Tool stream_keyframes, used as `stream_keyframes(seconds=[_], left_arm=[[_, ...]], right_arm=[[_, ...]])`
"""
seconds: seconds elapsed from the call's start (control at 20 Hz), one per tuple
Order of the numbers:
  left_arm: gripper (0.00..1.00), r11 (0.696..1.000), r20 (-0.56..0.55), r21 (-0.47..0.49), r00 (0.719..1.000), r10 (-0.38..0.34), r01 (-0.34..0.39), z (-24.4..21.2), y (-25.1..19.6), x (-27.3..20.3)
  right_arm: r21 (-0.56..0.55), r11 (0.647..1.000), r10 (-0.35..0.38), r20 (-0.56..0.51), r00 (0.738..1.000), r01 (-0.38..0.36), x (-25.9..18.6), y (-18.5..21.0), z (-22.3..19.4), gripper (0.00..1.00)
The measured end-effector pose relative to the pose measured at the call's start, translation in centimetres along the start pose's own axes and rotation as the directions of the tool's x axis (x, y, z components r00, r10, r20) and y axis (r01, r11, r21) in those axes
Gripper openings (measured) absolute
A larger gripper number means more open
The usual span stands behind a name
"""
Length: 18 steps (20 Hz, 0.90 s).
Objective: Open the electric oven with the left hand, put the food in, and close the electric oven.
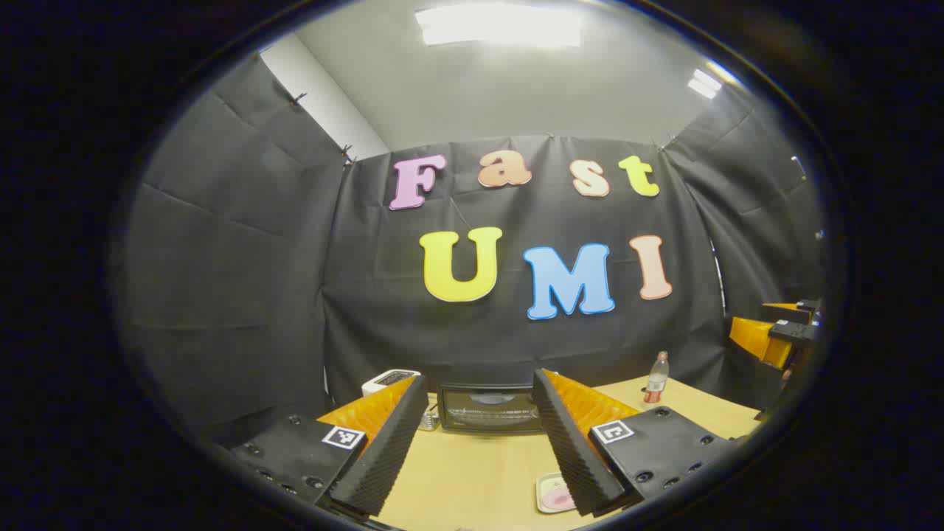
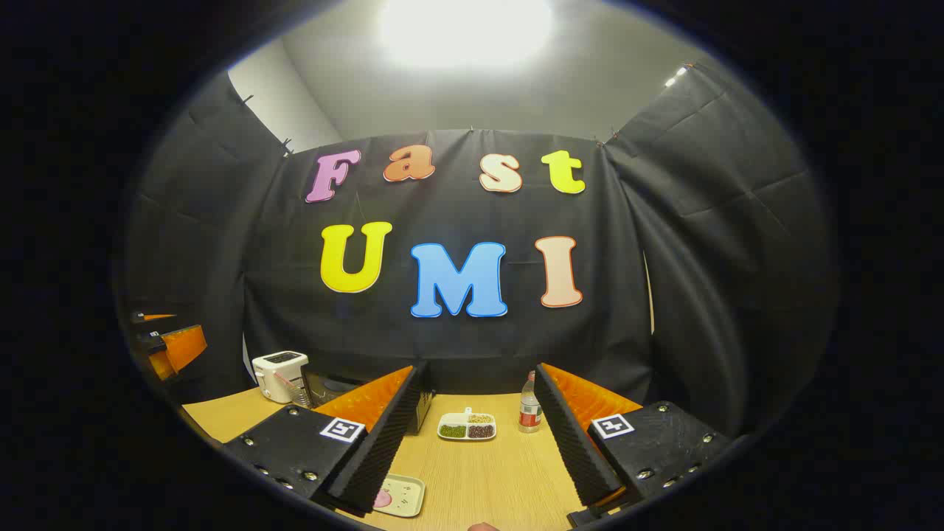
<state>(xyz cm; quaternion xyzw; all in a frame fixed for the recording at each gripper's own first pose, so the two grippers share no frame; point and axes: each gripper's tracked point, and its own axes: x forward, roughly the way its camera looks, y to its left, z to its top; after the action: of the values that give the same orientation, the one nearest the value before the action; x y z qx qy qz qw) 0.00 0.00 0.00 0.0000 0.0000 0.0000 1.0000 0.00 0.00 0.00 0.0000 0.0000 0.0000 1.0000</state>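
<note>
Left hand-held gripper: jaws spread wide, nothing between them, held above the near part of the desk. Right hand-held gripper: likewise wide apart and holding nothing, over the desk's near edge. Electric oven stands at the far edge of the desk against the booth wall, seen in the left gripper view straight ahead between the left gripper's fingers; its long axis runs side to side along the far edge, the glass door faces the near edge, door shut. White toaster stands at the far left corner, just beside the oven. Food: small pale plate with a pink item lies flat near the near edge, partly hidden behind a finger of the left gripper. Divided white tray with green, dark and pale fillings lies toward the far edge, long axis side to side. Bottle stands upright just beside the tray, toward the desk's right edge.
</note>
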Motion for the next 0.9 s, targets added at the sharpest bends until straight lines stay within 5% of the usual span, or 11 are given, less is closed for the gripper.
stream_keyframes(seconds=[0.9], left_arm=[[1.00, 1.000, 0.018, 0.007, 0.999, 0.030, -0.030, 0.7, -2.6, 2.0]], right_arm=[[0.013, 0.998, 0.061, -0.020, 0.998, -0.061, 1.0, -1.5, -2.0, 0.96]])
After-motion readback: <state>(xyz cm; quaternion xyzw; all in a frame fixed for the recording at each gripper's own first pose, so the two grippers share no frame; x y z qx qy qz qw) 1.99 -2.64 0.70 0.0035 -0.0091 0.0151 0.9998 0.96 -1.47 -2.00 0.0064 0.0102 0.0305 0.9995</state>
